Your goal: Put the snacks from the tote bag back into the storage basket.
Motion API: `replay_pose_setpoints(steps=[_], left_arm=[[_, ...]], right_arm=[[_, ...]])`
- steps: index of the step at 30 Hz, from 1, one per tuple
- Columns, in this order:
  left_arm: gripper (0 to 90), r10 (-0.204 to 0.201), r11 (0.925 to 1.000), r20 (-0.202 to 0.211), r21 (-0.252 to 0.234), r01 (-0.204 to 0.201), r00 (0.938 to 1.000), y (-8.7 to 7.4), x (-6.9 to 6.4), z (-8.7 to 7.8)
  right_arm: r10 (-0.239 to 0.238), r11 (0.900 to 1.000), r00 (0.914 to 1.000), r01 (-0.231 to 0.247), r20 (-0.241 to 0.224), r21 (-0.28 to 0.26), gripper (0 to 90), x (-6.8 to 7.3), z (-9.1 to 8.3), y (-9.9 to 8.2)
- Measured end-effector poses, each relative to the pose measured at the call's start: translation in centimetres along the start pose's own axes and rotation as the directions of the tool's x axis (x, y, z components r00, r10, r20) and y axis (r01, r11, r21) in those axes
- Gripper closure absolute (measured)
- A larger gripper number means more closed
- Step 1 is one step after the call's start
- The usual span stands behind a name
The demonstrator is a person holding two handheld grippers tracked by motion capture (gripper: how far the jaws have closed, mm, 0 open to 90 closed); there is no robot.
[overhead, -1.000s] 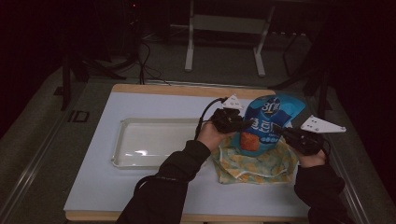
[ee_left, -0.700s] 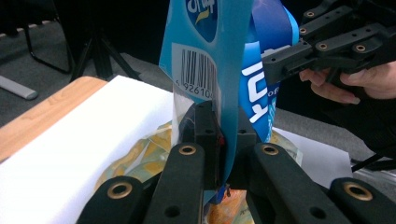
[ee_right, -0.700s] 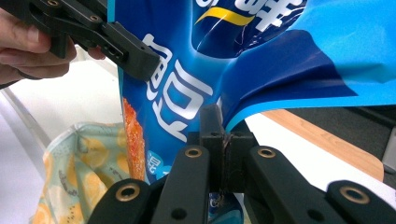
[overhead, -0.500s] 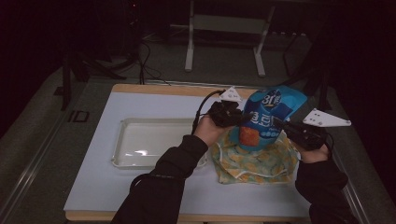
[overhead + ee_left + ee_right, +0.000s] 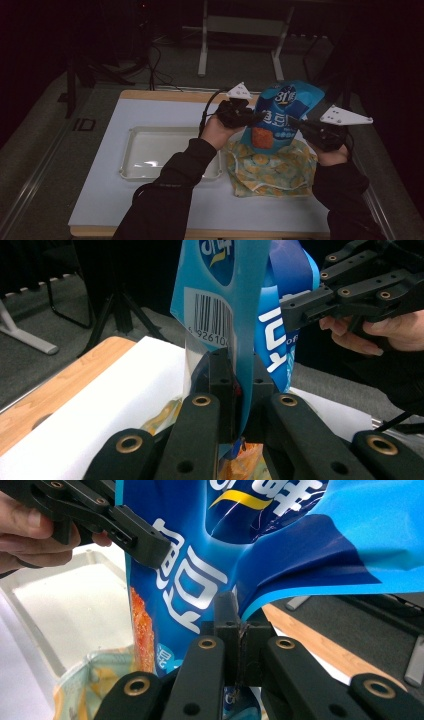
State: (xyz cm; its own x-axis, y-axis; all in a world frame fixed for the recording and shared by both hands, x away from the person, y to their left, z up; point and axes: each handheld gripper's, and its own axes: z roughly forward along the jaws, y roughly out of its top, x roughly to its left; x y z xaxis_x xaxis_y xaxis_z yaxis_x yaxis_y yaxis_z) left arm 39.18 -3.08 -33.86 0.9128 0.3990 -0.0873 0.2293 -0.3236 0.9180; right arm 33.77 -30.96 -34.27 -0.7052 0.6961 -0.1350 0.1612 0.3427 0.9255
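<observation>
A blue snack bag (image 5: 282, 112) hangs upright above a yellow fruit-print cloth bag (image 5: 272, 167) on the white table. My left gripper (image 5: 257, 116) is shut on the bag's left edge. My right gripper (image 5: 292, 121) is shut on its right edge. In the left gripper view the jaws pinch the snack bag (image 5: 225, 305) just under its barcode, with the right gripper (image 5: 320, 302) beyond. In the right gripper view the jaws clamp a fold of the snack bag (image 5: 210, 570), the left gripper (image 5: 135, 530) holds the far edge, and the cloth bag (image 5: 95, 680) lies open below.
A shallow white tray (image 5: 145, 155) sits on the table left of the cloth bag, under the left forearm. The table's wooden edge (image 5: 165, 95) runs along the far side. Dark floor, cables and a stand leg (image 5: 202, 55) lie beyond.
Both grippers have risen with the snack bag, so more of it now stands above the cloth bag. The jaws stay shut on its edges.
</observation>
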Motion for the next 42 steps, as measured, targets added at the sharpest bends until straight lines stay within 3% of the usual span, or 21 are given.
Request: replay_pose_setpoints(steps=[7,22,31,42], left_arm=[[87.6,-0.004,1.0000,-0.011,-0.008,0.004,0.9999,0.2,0.3,-1.2],[87.7,-0.010,0.9998,-0.052,-0.019,0.009,0.9986,0.0,1.6,-5.8],[87.7,-0.015,0.9997,-0.073,-0.022,0.014,0.9972,-0.3,1.9,-7.5],[87.8,-0.030,0.9994,-0.114,-0.020,0.028,0.9931,-1.6,2.7,-11.3]], right_arm=[[-0.012,0.9999,0.9998,0.012,-0.013,-0.006,89.3,0.4,0.7,1.3],[-0.050,0.9986,0.9973,0.049,-0.054,-0.019,89.3,2.5,3.2,4.2],[-0.063,0.9978,0.9950,0.062,-0.077,-0.024,89.3,3.6,4.5,5.3],[-0.088,0.9960,0.9893,0.085,-0.116,-0.028,89.3,5.7,6.8,6.7]])
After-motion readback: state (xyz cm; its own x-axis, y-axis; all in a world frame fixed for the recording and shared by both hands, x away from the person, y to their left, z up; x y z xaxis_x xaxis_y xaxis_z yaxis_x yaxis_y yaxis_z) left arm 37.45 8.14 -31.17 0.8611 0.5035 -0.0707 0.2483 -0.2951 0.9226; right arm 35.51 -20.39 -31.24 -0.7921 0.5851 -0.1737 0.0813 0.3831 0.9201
